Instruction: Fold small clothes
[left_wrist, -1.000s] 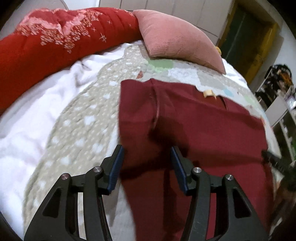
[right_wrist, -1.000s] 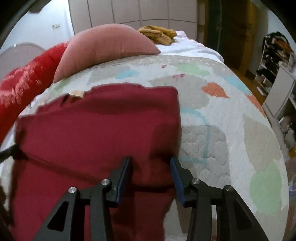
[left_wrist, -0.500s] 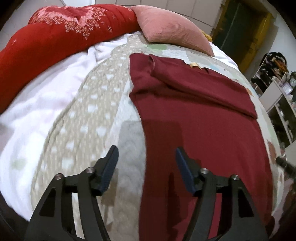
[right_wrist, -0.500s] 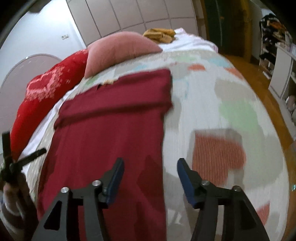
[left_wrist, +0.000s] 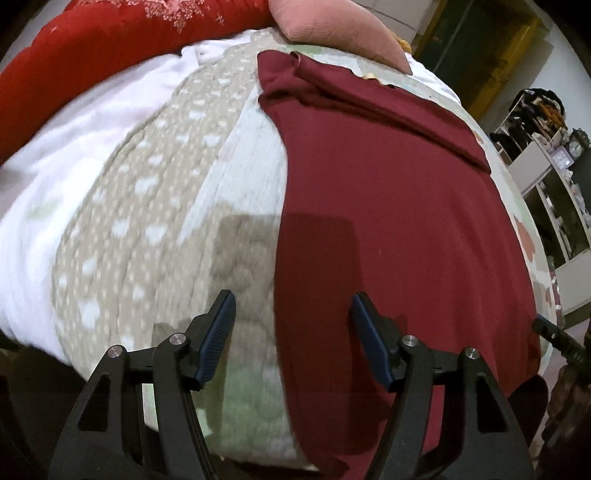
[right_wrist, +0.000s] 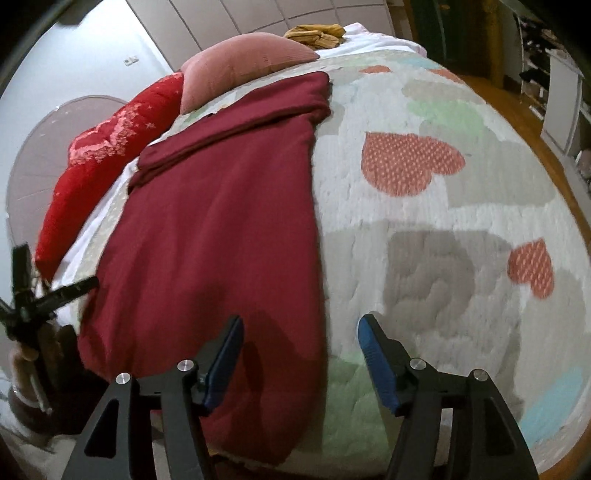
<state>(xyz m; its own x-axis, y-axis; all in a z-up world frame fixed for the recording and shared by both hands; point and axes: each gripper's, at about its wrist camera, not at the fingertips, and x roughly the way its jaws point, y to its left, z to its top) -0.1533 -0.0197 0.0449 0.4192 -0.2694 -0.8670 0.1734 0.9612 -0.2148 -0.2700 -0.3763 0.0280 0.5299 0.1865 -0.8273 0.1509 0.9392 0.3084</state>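
A dark red garment (left_wrist: 399, 206) lies flat on the patterned quilt (left_wrist: 147, 206), its far end folded over into a band near the pillow. It also shows in the right wrist view (right_wrist: 221, 229). My left gripper (left_wrist: 293, 317) is open and empty above the garment's near left edge. My right gripper (right_wrist: 301, 343) is open and empty above the garment's near right edge. The garment's near end hangs over the bed's front edge.
A pink pillow (right_wrist: 243, 66) and a red blanket (left_wrist: 92, 48) lie at the bed's far end. A yellow cloth (right_wrist: 316, 31) sits behind the pillow. White sheet (left_wrist: 55, 147) at left. Shelves (left_wrist: 554, 177) and wooden floor (right_wrist: 517, 107) lie to the right.
Both grippers let go of the garment's far end, opened wide and pulled back toward the near end of the bed. The folded band stays in place.
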